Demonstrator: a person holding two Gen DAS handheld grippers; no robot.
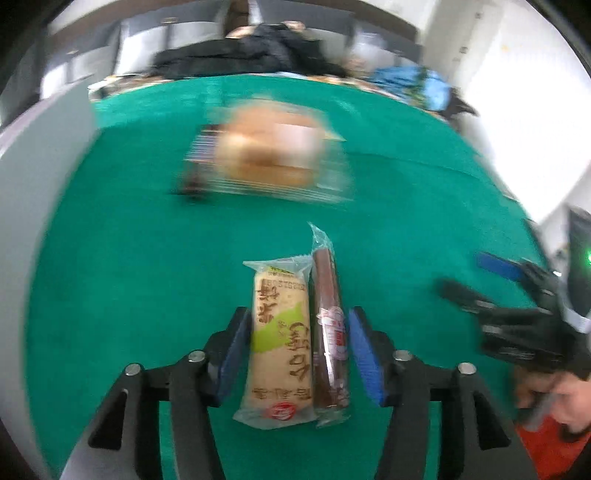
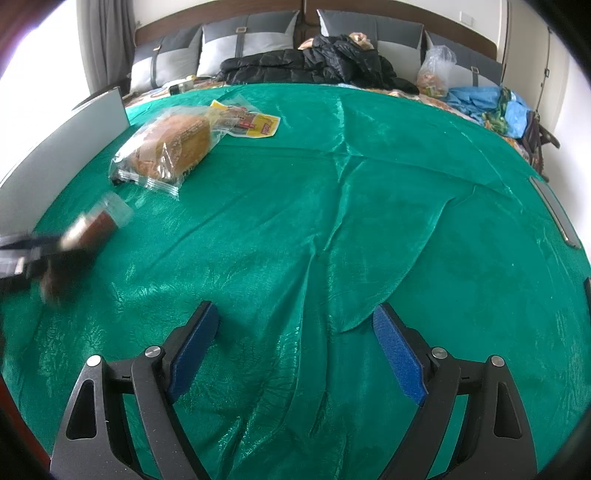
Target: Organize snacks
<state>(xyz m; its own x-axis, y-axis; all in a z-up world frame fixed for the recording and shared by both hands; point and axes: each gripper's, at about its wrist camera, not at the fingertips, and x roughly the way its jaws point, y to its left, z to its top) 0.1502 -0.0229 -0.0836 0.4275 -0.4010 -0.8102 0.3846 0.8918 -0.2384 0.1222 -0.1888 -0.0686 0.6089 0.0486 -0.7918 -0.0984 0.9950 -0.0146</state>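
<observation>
Left hand-held gripper (image 1: 295,347) brackets beige wafer pack (image 1: 280,343) and brown bar (image 1: 330,332) together, pads pinching both, probably to move them as a pair. Right hand-held gripper (image 2: 295,354) spread, empty over green cloth (image 2: 332,221).

A bedroom: a wide bed covered by a shiny, creased green cloth (image 2: 332,206). Grey and white cushions (image 2: 251,40) line a dark wooden headboard (image 2: 406,13). A black padded jacket (image 2: 317,62) lies below them. Grey curtain (image 2: 107,37) at left, bright daylight beside it; white walls.
</observation>
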